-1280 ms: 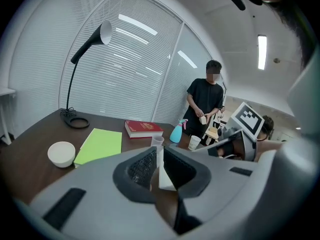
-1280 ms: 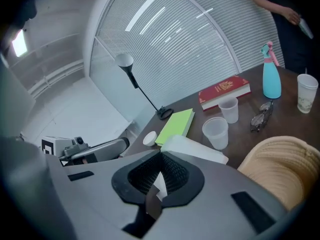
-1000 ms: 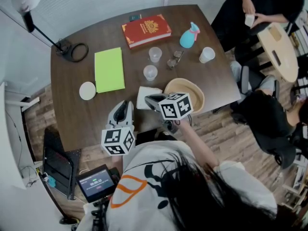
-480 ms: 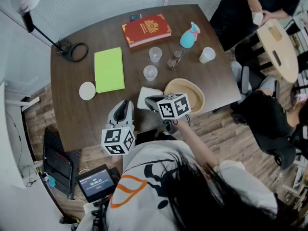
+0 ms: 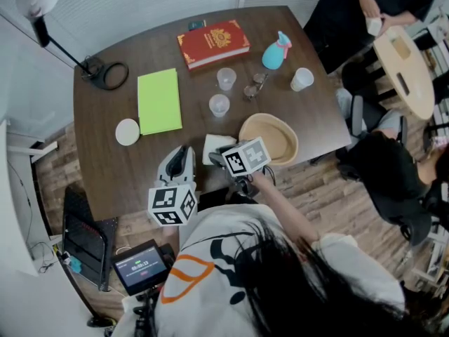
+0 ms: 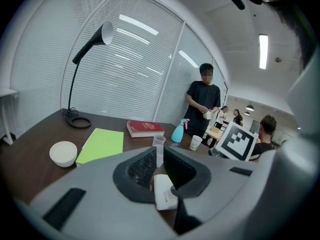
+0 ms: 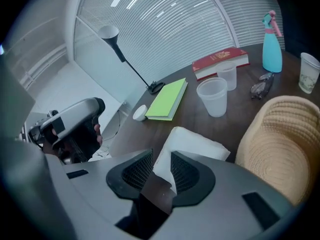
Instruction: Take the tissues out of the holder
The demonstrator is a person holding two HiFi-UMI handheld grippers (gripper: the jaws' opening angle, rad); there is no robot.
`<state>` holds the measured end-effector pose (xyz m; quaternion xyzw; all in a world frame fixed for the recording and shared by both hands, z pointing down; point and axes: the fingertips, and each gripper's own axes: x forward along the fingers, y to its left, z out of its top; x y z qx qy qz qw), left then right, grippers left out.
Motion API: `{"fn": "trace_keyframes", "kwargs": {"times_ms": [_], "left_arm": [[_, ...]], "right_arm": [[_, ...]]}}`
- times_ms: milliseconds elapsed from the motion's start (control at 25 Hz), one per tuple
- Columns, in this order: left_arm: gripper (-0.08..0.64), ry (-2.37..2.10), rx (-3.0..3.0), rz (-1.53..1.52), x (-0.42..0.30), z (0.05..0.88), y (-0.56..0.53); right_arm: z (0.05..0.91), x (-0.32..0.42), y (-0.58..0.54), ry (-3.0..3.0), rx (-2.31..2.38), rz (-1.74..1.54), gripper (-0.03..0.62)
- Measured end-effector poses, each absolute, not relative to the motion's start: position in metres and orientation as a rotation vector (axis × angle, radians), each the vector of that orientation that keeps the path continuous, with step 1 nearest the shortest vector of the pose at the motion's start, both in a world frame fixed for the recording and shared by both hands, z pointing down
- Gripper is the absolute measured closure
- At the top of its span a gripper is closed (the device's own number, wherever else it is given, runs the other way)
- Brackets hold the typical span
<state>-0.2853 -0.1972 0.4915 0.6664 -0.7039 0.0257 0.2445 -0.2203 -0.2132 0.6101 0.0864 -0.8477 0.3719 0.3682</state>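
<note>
R tool [image 7: 161,160] jaws just opened, 1 tissue [image 7: 196,143] loose between them on table [image 7: 150,131]; you're releasing. Next, pull back clear.

Red book [image 5: 213,43], green notebook [image 5: 159,101]

And the right gripper [image 7: 160,165] dips, nose tilting further down toward the table than a second ago. Its jaws, pinched tight a moment back, have just been opening; now they stand apart with the near corner of the tissue [image 7: 192,143] loose between them, the rest spread flat beyond the tips. In the head view the marker cube [image 5: 245,157] has slid off the basket [image 5: 277,135], so the whole rim shows right of the jaws.
</note>
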Motion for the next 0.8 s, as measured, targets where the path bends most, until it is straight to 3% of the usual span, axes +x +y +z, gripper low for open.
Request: {"fn": "trace_keyframes", "kwargs": {"times_ms": [800], "left_arm": [[0.515,-1.885,1.849,0.071,-0.278,0.495,-0.199]], "right_arm": [[0.646,-0.193,-0.207,-2.088,0.316,0.983,0.495]]}}
